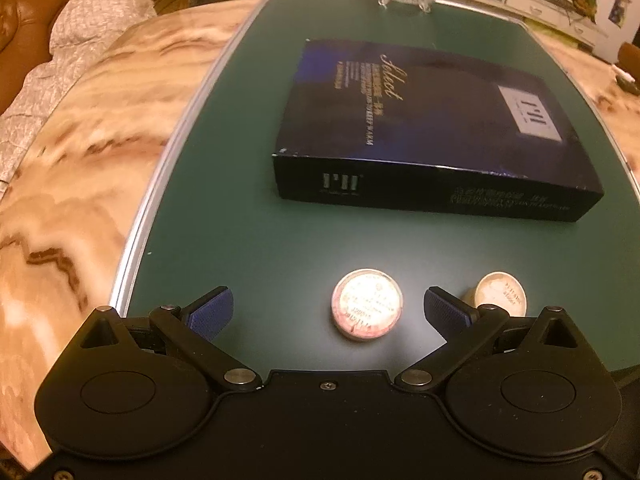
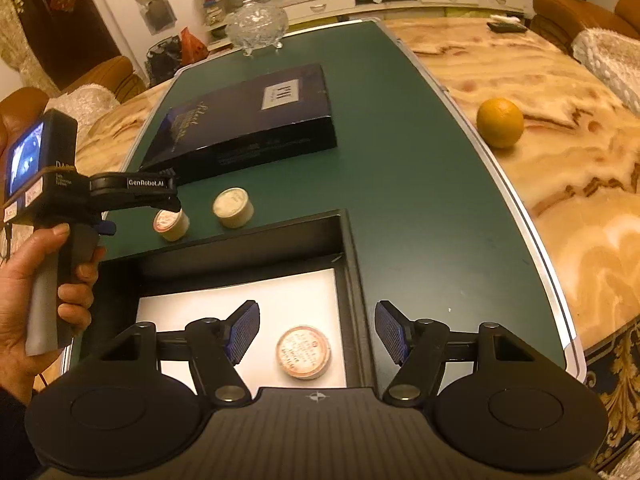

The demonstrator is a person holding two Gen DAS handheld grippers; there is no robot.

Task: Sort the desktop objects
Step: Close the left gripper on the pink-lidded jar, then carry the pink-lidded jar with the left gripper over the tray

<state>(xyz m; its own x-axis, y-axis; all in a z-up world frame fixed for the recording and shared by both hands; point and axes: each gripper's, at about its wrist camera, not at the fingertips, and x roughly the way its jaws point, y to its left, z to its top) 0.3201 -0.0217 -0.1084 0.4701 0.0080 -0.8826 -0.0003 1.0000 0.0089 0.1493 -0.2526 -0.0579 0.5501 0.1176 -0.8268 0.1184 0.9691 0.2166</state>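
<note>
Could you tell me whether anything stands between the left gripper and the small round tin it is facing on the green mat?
Nothing visible does. The left gripper is open, with the pink-labelled round tin lying between its fingers on the green mat. A second tin sits off to the right, outside the fingers.

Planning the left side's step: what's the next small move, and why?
Probably lower the left gripper around the pink-lidded round tin and close. Its jaws are open with the tin between them on the green mat; one matching tin already lies in the black tray.
</note>
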